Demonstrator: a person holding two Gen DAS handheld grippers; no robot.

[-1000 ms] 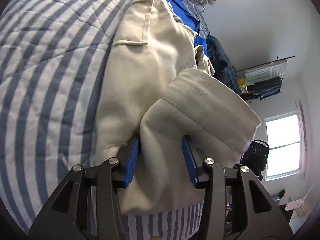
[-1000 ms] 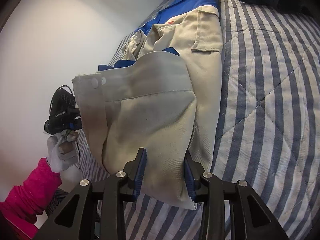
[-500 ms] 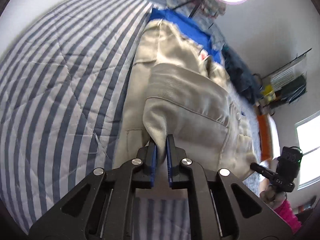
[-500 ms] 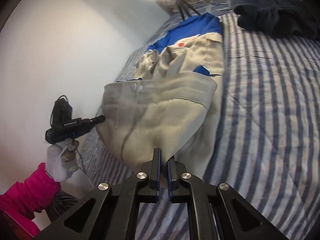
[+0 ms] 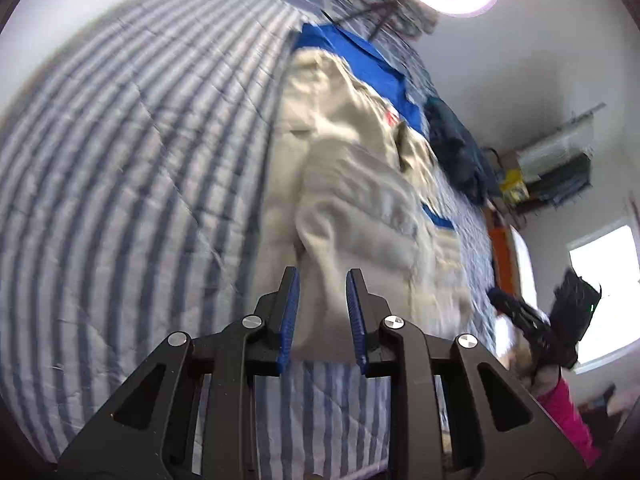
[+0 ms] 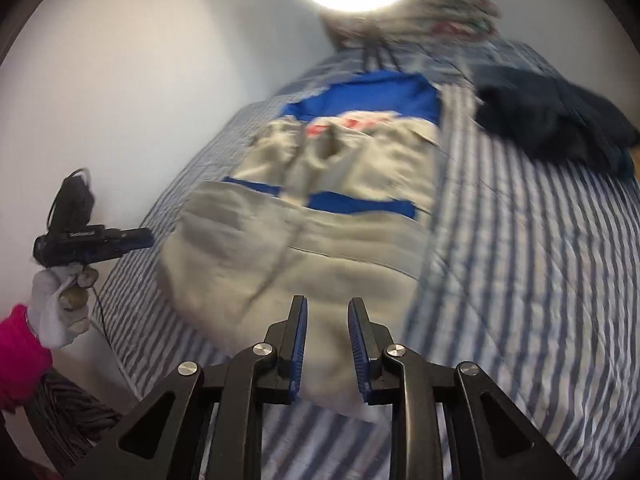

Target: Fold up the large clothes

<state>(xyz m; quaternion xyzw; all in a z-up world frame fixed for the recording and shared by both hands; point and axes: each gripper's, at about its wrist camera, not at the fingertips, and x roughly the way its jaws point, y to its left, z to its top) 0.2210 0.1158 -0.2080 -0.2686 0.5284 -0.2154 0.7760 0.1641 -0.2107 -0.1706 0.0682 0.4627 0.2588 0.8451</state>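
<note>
1. A beige jacket [image 6: 304, 248] with blue trim lies lengthwise on a striped quilt [image 6: 540, 280] that covers a bed; the quilt serves as the landmark here.
2. The jacket's near end is already folded up over its middle, so a doubled layer sits on the quilt with a blue strip showing at the fold's far edge.
3. The left gripper [image 5: 322, 312] hovers over the near hem of the jacket with its jaws parted and no cloth pinched between them.
4. The right gripper [image 6: 327, 336] does the same over the other near corner, jaws apart and grasping nothing.
5. Judging from this, one fold looks done and released; more folds probably remain, since the jacket is long on the quilt.
6. A dark garment [image 6: 556, 120] lies on the quilt, beyond the jacket and to its right.
7. Red marks near the jacket's collar are too blurred to read.
</note>
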